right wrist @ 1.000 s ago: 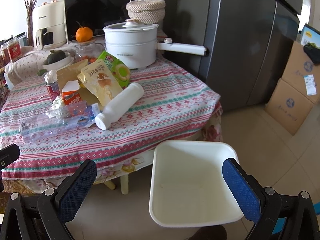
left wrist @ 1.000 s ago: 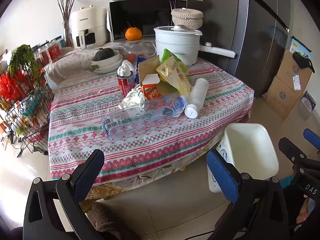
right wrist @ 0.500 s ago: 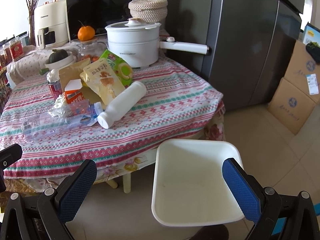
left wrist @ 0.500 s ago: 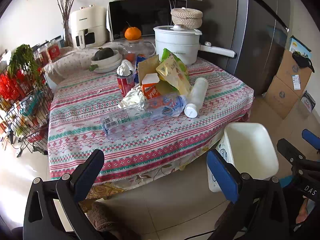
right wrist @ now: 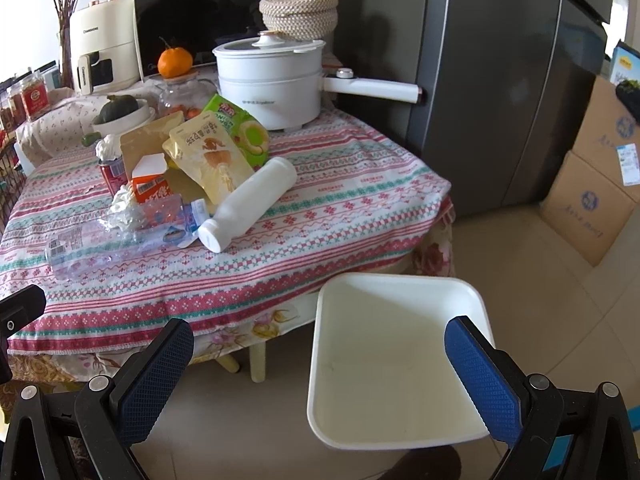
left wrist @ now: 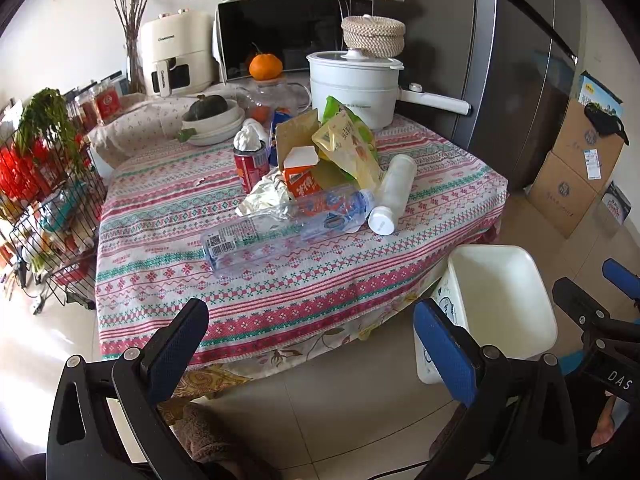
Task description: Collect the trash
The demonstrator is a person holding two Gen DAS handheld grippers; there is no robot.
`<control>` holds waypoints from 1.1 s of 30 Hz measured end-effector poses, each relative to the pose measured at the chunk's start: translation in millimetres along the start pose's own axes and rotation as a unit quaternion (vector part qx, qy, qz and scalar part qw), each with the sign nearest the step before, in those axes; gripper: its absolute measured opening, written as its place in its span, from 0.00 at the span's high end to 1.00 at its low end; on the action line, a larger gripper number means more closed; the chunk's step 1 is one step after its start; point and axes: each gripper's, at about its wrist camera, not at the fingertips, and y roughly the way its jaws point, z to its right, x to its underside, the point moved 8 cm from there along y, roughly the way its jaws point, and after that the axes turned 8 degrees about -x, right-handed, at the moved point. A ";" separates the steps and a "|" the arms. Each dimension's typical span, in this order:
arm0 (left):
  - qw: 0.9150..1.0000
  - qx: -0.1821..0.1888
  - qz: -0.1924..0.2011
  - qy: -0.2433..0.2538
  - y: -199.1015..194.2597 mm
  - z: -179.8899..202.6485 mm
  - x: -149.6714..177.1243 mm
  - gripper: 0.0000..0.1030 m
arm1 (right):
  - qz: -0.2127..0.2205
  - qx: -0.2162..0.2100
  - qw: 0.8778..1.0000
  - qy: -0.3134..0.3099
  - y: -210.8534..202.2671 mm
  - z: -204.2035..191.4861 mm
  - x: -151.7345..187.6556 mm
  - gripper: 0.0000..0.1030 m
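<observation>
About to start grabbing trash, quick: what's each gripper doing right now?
Left gripper: open, holding nothing, short of the table.
Right gripper: open, holding nothing, above the white bin.

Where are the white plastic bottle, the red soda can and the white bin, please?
white plastic bottle (right wrist: pixel 250 203): right wrist view, mid-body.
red soda can (left wrist: pixel 251 169): left wrist view, side wall.
white bin (right wrist: pixel 394 284): right wrist view, far rim.
</observation>
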 end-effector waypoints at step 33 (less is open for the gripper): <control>0.998 0.046 -0.027 0.016 7.3 -6.1 -1.7 0.00 | -0.008 0.001 1.000 -0.005 -0.1 -0.1 -5.5 0.00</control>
